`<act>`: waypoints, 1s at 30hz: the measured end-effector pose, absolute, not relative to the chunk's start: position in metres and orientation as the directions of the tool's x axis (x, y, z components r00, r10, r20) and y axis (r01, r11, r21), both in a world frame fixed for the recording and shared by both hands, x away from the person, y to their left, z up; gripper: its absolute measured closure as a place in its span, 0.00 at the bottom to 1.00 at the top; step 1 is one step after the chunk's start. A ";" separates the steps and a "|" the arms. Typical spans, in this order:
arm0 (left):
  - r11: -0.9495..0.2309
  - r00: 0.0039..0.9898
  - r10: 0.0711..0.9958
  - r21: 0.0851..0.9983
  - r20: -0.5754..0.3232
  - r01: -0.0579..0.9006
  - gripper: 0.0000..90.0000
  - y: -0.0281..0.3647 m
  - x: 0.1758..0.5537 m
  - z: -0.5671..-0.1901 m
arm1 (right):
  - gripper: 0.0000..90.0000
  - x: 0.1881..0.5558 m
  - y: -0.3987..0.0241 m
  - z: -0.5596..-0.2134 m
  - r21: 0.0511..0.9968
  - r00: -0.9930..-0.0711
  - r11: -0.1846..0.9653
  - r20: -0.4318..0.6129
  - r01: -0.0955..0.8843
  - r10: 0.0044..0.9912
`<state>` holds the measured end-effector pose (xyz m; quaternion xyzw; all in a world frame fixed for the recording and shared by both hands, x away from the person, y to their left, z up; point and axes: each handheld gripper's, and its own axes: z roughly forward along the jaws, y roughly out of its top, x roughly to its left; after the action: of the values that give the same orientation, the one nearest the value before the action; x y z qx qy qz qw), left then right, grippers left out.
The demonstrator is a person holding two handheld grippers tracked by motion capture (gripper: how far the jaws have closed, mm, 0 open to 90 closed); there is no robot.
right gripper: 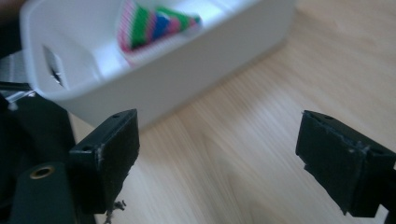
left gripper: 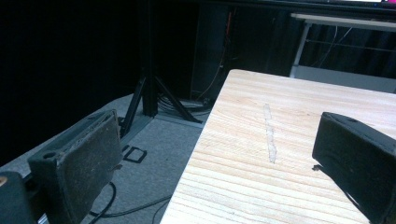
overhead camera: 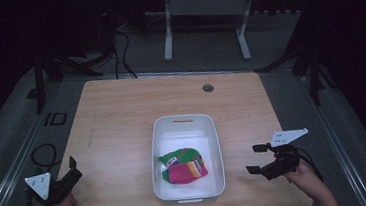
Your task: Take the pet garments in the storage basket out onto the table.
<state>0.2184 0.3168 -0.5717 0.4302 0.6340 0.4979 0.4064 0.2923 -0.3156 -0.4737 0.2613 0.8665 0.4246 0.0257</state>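
The striped cloth (overhead camera: 184,165) is lying bunched in the white bin (overhead camera: 214,140), at the bin's near end, its longer side running across the bin. The bin is sitting on the wooden tabletop (overhead camera: 117,119). Right tongs (overhead camera: 254,159) are hovering open just right of the bin; left tongs (overhead camera: 74,167) are gaping empty, well left of it.

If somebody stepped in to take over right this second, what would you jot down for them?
Left gripper: open, holding nothing, at the table's near left corner.
Right gripper: open, holding nothing, just right of the white plastic bin.
The folded striped cloth in pink, green and orange lies inside the bin, towards its near end.
Done, by the look of it: cloth is in the bin.
Left: neither gripper touches anything; possibly only pulling back.
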 end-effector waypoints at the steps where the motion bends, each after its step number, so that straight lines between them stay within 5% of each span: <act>1: 0.135 -0.300 0.950 0.981 -0.088 0.140 0.02 0.317 0.218 -0.572 | 0.15 0.292 -0.311 -0.468 0.753 -0.871 0.508 0.173 0.418 0.460; 12: 0.138 -0.296 0.951 0.981 -0.091 0.140 0.02 0.317 0.218 -0.572 | 0.14 0.298 -0.246 -0.433 0.746 -0.930 0.583 0.131 0.321 0.344; 30: 0.142 -0.288 0.953 0.980 -0.097 0.140 0.02 0.318 0.218 -0.572 | 0.15 0.324 -0.143 -0.447 0.640 -0.967 0.727 0.122 0.250 0.224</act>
<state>0.2184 0.3185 -0.5715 0.4313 0.6333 0.4930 0.4122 0.3236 -0.1434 -0.4470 0.1276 0.9290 0.3470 -0.0181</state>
